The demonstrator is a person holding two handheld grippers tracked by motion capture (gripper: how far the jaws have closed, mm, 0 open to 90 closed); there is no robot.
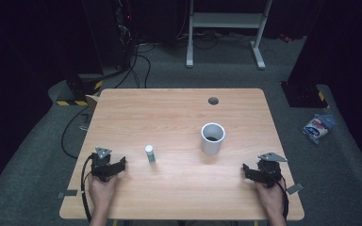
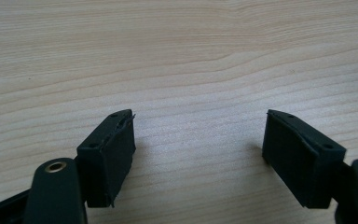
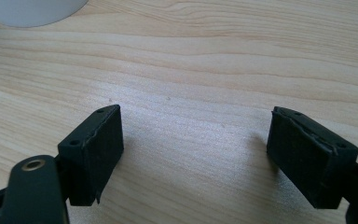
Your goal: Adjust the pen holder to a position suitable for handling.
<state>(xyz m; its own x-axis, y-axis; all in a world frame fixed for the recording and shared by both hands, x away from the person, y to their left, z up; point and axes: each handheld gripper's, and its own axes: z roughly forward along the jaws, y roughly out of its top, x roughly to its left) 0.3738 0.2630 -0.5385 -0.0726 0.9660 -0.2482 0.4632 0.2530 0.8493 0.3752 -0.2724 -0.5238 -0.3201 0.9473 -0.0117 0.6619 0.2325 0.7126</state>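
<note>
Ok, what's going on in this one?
A person sits at a wooden table with a gripper in each hand. The left gripper and right gripper both rest near the front edge, fingers open, holding nothing. A small white bottle stands upright just right of the left gripper, and a white cup stands farther right. Neither is touched.

- The small white capped bottle (image 1: pixel 150 154) stands upright on the light wooden table (image 1: pixel 179 113), just right of the left gripper (image 1: pixel 121 165).
- The white cylindrical cup (image 1: pixel 212 138) stands right of the bottle, behind and left of the right gripper (image 1: pixel 246 170).
</note>
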